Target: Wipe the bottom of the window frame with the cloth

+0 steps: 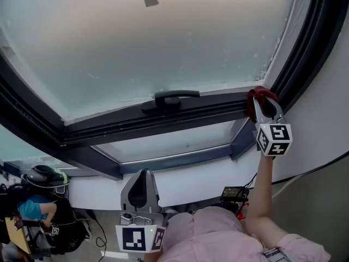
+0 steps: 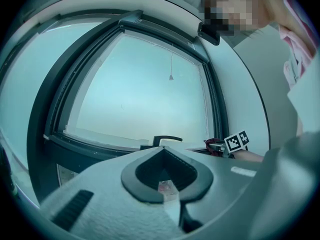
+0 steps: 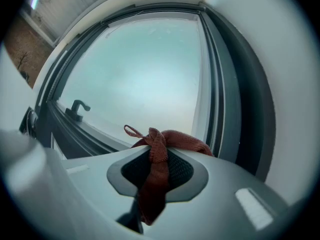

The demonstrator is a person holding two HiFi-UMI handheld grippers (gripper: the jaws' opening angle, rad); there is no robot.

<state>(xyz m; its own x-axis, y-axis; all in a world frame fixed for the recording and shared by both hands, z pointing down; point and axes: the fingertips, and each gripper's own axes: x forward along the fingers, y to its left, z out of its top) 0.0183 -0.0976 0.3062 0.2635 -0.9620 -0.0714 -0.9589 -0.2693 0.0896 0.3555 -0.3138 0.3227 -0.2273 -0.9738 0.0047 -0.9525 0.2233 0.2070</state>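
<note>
**Head view.** The right gripper (image 1: pixel 263 111) is raised to the dark grey window frame (image 1: pixel 163 125). It is at the right end of the frame's bottom rail, close to the corner. Its jaws pinch a dark red woven cloth (image 1: pixel 262 95), and the cloth touches the rail. A black lever handle (image 1: pixel 172 99) sits on the same rail, well to the left of the cloth. Above the rail is the frosted pale glass pane (image 1: pixel 163 42). The left gripper (image 1: pixel 142 182) is held low, near the person's pink sleeve (image 1: pixel 218 236) and well apart from the frame.

**Left gripper view.** The left gripper's jaws are pressed together, with no object held between them. Beyond them are the handle (image 2: pixel 165 140), the cloth (image 2: pixel 212 145) and the right gripper's black-and-white marker cube (image 2: pixel 236 141), all at the lower right of the pane.

**Right gripper view.** The jaws are clamped on a strip of the cloth (image 3: pixel 156 164). The rest is bunched over the jaw tips, against the lower frame beside the right-hand upright (image 3: pixel 225 99). The handle (image 3: pixel 78 107) lies far left.
</note>
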